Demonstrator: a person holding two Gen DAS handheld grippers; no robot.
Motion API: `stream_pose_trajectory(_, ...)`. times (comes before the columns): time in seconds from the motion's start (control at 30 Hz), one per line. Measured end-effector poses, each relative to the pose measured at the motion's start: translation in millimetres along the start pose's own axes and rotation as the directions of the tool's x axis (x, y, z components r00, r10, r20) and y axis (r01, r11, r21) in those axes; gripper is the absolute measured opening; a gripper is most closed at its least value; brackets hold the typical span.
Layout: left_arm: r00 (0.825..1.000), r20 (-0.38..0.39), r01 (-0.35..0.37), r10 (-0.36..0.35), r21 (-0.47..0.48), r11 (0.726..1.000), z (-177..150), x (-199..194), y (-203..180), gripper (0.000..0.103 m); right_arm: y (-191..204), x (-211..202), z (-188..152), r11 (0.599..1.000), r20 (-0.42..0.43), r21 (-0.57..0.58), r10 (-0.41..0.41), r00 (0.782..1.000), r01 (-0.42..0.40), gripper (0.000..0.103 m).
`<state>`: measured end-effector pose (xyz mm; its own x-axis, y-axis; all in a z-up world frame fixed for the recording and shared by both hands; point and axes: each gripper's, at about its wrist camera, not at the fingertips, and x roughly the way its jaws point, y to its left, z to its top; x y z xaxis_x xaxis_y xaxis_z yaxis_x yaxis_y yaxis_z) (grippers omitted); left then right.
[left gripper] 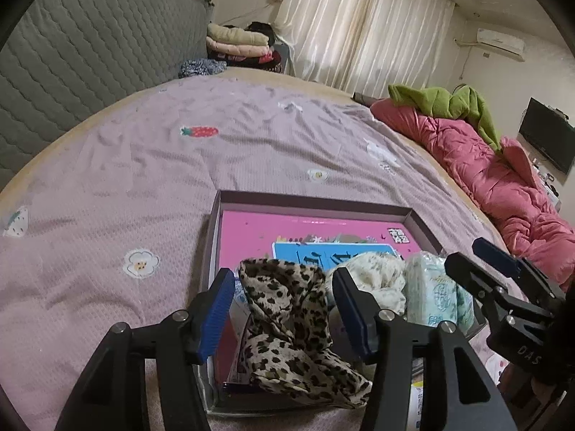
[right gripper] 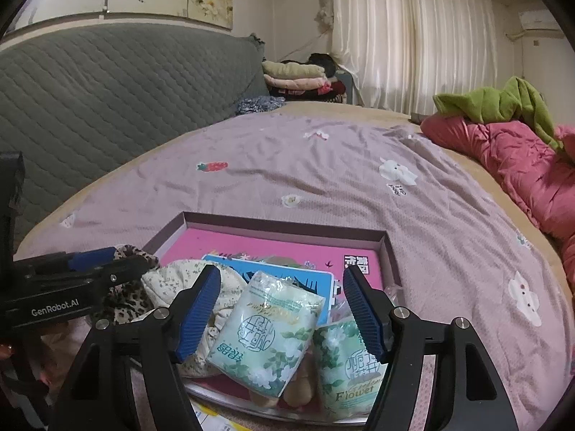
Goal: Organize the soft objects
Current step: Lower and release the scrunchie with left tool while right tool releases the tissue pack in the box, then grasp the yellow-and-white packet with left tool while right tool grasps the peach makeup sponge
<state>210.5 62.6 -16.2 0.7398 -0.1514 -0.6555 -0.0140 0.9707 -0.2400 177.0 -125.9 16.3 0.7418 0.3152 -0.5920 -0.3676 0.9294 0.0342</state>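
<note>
Scarf point(left gripper: 287, 327), leopard-print, lies crumpled in the near left part of the box point(left gripper: 316, 205), between the blue pads of the left gripper point(left gripper: 284, 314); the pads stand apart and neither presses on it. Its long axis runs from the near edge of the box away toward the headboard point(left gripper: 90, 54), the near end spread flat and the far end bunched up higher. Just right of it sits a cream floral cloth point(left gripper: 373, 280), touching it. Right again, a pale green tissue pack point(right gripper: 267, 334) lies tilted between the pads of the right gripper point(right gripper: 282, 314), whose jaws also stand wide with a gap on each side of the pack. Its long axis runs from near left to far right, one end resting on the cloth. A second pack point(right gripper: 346, 366) stands just beside it under the right pad, the two touching. All four lie on a pink board with a blue panel that fills the box floor. The box rests on a mauve bedspread point(left gripper: 143, 165) printed with flowers and a strawberry. Beyond, at the right edge of the bed, a pink quilt point(left gripper: 485, 165) lies heaped with a green garment point(left gripper: 449, 102) on top. Folded clothes point(left gripper: 237, 45) are stacked by the curtain point(left gripper: 359, 28).
</note>
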Motion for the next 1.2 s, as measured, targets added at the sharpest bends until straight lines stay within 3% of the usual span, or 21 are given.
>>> stream_pose_trajectory(0.67, 0.999, 0.033, 0.013, -0.013, 0.005, 1.0, 4.4, -13.3, -1.5, 0.058, -10.3, -7.0, -0.3, 1.0, 0.013, 0.009, -0.019, 1.0, 0.019, 0.073)
stream_pose_trajectory(0.8, 0.999, 0.038, 0.021, -0.022, 0.02, 1.0, 3.5, -17.0, -4.6, 0.063, -11.7, -13.1, -0.5, 1.0, 0.026, -0.004, -0.025, 0.999, 0.025, 0.073)
stream_pose_trajectory(1.2, 0.996, 0.038, 0.08, -0.085, 0.102, 0.991, -13.4, -38.0, -29.6, 0.064, -25.6, -42.1, -9.7, 0.999, 0.029, 0.036, -0.021, 0.999, 0.02, 0.073)
